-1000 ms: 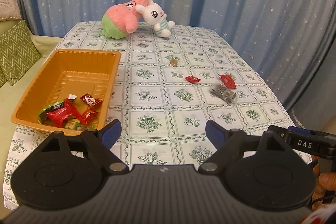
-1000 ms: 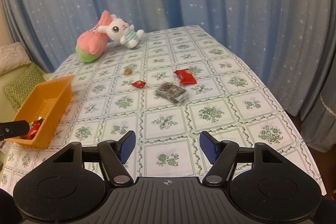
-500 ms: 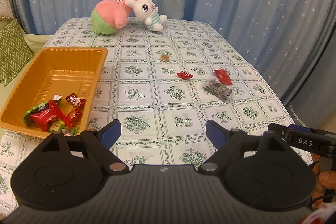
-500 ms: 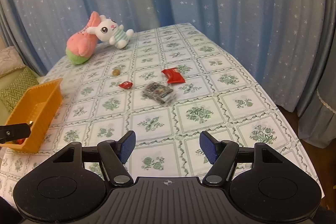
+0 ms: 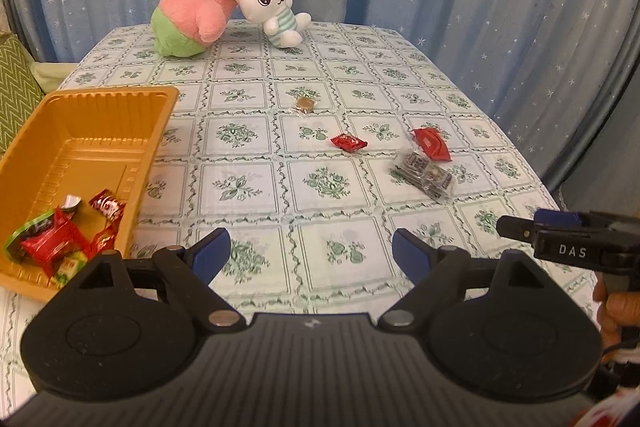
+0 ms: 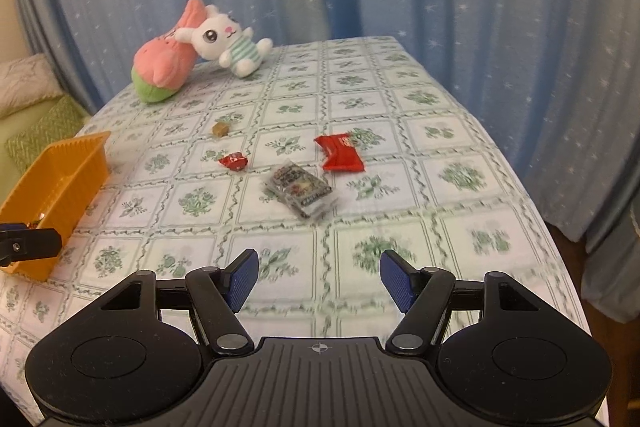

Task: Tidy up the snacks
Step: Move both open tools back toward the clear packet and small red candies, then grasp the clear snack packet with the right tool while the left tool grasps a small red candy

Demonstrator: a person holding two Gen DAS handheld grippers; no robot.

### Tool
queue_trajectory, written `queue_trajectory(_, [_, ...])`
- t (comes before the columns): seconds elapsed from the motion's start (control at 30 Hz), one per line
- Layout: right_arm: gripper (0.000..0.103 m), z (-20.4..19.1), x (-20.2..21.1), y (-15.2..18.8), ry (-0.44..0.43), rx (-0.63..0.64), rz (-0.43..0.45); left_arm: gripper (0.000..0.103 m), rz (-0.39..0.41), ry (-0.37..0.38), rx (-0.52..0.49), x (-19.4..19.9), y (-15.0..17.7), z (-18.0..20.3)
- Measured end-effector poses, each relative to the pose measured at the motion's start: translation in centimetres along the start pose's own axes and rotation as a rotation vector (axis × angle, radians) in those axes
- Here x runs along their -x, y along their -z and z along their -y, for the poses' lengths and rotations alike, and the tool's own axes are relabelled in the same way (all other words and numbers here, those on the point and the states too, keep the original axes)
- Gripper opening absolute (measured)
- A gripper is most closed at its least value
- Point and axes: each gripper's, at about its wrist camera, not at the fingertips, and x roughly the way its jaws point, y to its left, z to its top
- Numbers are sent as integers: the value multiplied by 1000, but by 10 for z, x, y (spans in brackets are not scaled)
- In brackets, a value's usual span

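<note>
orange tray is sitting at the desk edge, four snacks lying loose mid-desk; left gripper and right gripper are hovering, jaws wide and empty. the crinkly clear packet is likely slipping if pinched flat.

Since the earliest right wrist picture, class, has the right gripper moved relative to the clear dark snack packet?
Yes. The right gripper has come nearer the clear dark snack packet, which now looms larger and lower in the right wrist view.

Left gripper angled downward, fingers spread wide, nothing between. Right gripper likewise, narrower gap, empty.
</note>
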Motion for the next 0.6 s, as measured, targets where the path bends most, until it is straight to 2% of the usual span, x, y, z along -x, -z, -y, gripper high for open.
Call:
queue_trajectory(0.17, [67, 4, -29, -19, -55, 105, 4, 86, -9, -12, 2, -26, -11, -1])
queue_trajectory(0.3, [67, 8, -54, -32, -116, 136, 7, 86, -18, -7, 2, -46, -19, -3])
queue_trajectory(0.6, [67, 5, -112, -44, -134, 265, -26, 86, -36, -6, -1, -82, -25, -7])
